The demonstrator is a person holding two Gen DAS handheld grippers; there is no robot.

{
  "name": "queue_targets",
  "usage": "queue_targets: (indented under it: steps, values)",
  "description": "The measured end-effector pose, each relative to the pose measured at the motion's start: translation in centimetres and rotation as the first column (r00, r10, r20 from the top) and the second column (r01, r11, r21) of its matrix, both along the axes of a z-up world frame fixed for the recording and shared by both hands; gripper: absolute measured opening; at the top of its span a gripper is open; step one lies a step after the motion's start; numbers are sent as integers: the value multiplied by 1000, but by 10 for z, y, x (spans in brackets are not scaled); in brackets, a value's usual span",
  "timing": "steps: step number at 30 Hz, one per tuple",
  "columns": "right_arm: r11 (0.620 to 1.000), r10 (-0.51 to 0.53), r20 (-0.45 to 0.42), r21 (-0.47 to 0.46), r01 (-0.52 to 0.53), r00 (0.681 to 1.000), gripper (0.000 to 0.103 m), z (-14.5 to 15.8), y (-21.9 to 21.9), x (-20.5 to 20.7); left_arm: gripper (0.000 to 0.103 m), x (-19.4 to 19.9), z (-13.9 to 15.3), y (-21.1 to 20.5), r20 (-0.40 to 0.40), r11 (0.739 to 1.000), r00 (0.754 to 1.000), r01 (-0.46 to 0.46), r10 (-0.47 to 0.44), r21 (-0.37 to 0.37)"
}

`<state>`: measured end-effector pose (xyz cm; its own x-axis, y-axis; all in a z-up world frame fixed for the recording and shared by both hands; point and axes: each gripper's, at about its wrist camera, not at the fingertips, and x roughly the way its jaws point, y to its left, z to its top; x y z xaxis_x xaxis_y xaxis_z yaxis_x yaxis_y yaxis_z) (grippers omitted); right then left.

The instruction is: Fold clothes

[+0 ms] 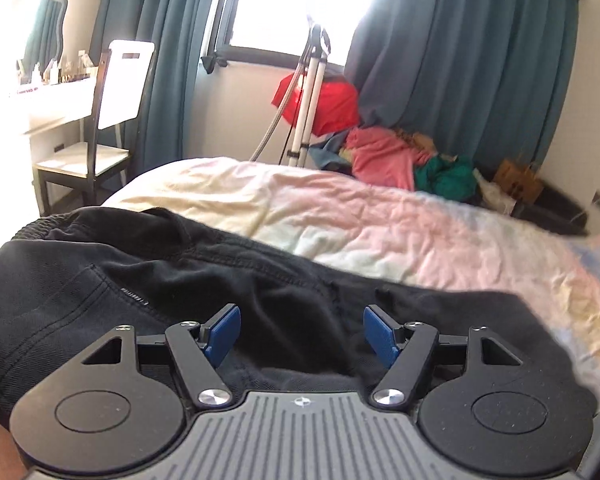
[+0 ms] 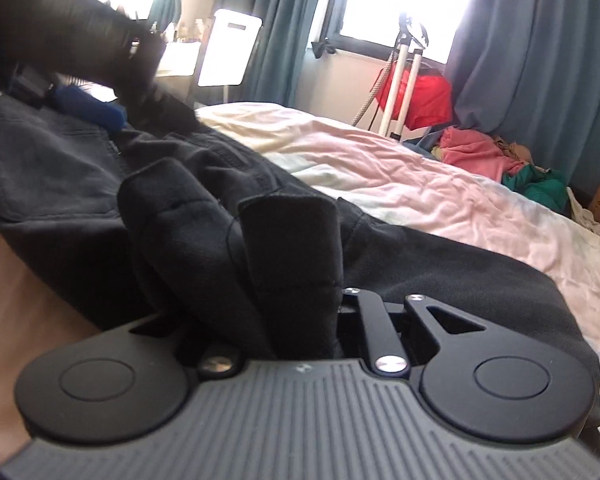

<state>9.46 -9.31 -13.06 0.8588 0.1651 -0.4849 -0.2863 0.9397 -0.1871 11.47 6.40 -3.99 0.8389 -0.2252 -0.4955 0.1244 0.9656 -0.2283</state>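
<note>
A black garment (image 1: 148,280), with a pocket and an elastic waistband, lies on the near part of the bed (image 1: 360,224). My left gripper (image 1: 302,332) is open just above the black cloth, its blue pads (image 1: 224,330) apart with nothing between them. In the right wrist view the same black garment (image 2: 80,176) spreads over the bed (image 2: 420,188). My right gripper (image 2: 292,312) is shut on a bunched fold of it (image 2: 236,248), which stands up and hides the fingertips. The left gripper (image 2: 96,110) shows blurred at upper left, over the garment.
A pile of pink, green and red clothes (image 1: 384,152) lies beyond the bed by the teal curtains (image 1: 460,60). A white tripod (image 1: 308,92) stands at the window. A chair (image 1: 96,128) and a dressing table (image 1: 40,96) are at left.
</note>
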Motion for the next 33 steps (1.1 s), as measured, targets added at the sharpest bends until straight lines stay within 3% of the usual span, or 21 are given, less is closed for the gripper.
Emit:
queue_targets:
  steps: [5, 8, 10, 11, 13, 16, 19, 23, 27, 29, 33]
  values:
    - [996, -37, -49, 77, 40, 998, 18, 1, 3, 8, 73, -6, 1, -3, 46, 998, 998, 49, -47, -42]
    - [988, -20, -136, 151, 41, 990, 39, 15, -6, 1, 74, -10, -1, -10, 58, 997, 996, 72, -70, -35]
    - [977, 10, -185, 213, 31, 983, 61, 27, -16, -13, 74, -12, -2, -16, 60, 996, 994, 90, -88, -30]
    - [971, 19, -199, 237, 29, 980, 64, 33, -22, -20, 74, -14, -3, -19, 63, 995, 993, 98, -96, -30]
    - [960, 8, -211, 277, 52, 977, 64, 44, -34, -32, 74, -18, -6, -25, 72, 992, 990, 120, -117, -27]
    - [954, -121, -168, 252, 162, 978, 64, 51, -54, -42, 76, -24, -10, -38, 75, 989, 986, 146, -146, 8]
    - [926, -252, -148, 250, 282, 956, 64, 53, -76, -43, 76, -27, -19, -50, 58, 986, 985, 159, -162, 57]
    - [857, -344, -237, 317, 407, 909, 64, 37, -106, -26, 76, -25, -39, -64, -39, 979, 988, 156, -152, 135]
    - [857, -362, -273, 278, 434, 891, 64, 18, -106, -17, 76, -23, -55, -64, -116, 965, 983, 166, -144, 202]
    - [867, -369, -275, 241, 435, 888, 64, 11, -101, -14, 76, -29, -51, -54, -132, 970, 983, 151, -127, 190]
    - [873, -378, -257, 222, 435, 889, 64, 11, -98, -18, 80, -44, -26, -5, -147, 997, 989, 27, -16, 74]
